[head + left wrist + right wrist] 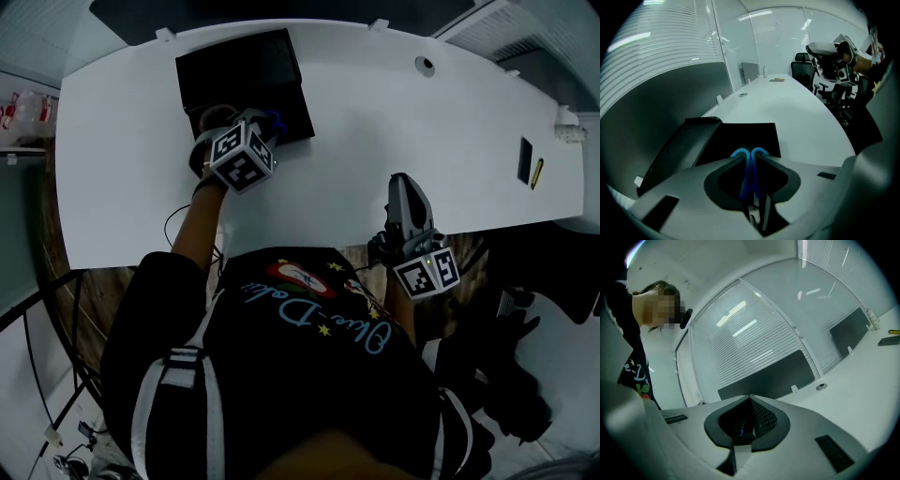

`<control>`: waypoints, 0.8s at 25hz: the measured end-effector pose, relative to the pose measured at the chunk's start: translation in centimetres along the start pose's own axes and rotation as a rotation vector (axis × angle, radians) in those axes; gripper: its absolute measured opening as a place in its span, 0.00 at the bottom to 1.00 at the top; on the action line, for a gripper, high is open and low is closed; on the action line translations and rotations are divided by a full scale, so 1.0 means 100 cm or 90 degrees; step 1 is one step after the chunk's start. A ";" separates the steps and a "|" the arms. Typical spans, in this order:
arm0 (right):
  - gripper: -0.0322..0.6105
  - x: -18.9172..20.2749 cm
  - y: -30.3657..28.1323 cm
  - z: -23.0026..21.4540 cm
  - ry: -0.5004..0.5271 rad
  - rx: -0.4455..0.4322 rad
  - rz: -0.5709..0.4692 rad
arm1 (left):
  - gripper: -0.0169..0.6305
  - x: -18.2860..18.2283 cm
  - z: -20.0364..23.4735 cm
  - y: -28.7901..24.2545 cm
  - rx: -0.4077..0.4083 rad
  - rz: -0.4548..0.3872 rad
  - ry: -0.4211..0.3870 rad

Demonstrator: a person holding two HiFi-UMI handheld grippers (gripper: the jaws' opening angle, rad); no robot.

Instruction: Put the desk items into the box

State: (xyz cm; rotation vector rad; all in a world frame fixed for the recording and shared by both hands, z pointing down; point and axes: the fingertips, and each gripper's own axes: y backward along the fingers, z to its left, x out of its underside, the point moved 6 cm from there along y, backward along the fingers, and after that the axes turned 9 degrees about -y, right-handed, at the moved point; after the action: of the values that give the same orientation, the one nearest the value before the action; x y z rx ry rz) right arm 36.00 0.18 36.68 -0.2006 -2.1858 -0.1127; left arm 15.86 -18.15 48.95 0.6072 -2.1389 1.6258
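An open black box (246, 82) lies flat on the white desk (394, 141) at the back left. My left gripper (269, 123) hangs over the box's near edge, shut on a pair of blue-handled scissors (749, 174). The handle loops stick out past the jaw tips, and the blades point back toward the camera. In the left gripper view the box's dark inside (740, 136) lies right beyond the left gripper (750, 155). My right gripper (401, 184) sits at the desk's near edge, shut, with nothing between its fingers (761, 417).
A flat black item (526, 159) and a yellow pen (536, 174) lie at the desk's far right end. A cable hole (425, 66) is near the back edge. A black office chair (802, 70) stands beside the desk. The person's torso fills the near side.
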 end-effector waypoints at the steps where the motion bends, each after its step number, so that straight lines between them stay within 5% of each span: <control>1: 0.10 0.000 -0.002 0.000 0.000 -0.002 0.003 | 0.19 0.000 0.000 0.000 0.009 0.000 0.000; 9: 0.10 -0.001 -0.020 0.005 0.013 -0.024 0.027 | 0.24 -0.001 0.003 0.006 0.022 -0.047 0.035; 15: 0.10 0.000 -0.033 0.012 0.026 -0.047 0.044 | 0.24 -0.002 0.005 0.027 -0.057 -0.118 0.071; 20: 0.10 0.004 -0.053 0.020 0.040 -0.088 0.063 | 0.06 0.000 -0.001 0.062 -0.121 -0.214 0.128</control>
State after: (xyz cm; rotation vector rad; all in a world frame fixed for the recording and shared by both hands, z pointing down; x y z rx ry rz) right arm 33.14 -4.70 35.80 -0.3780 -2.1034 -0.2107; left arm 12.45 -16.56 43.99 0.6694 -1.8967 1.2341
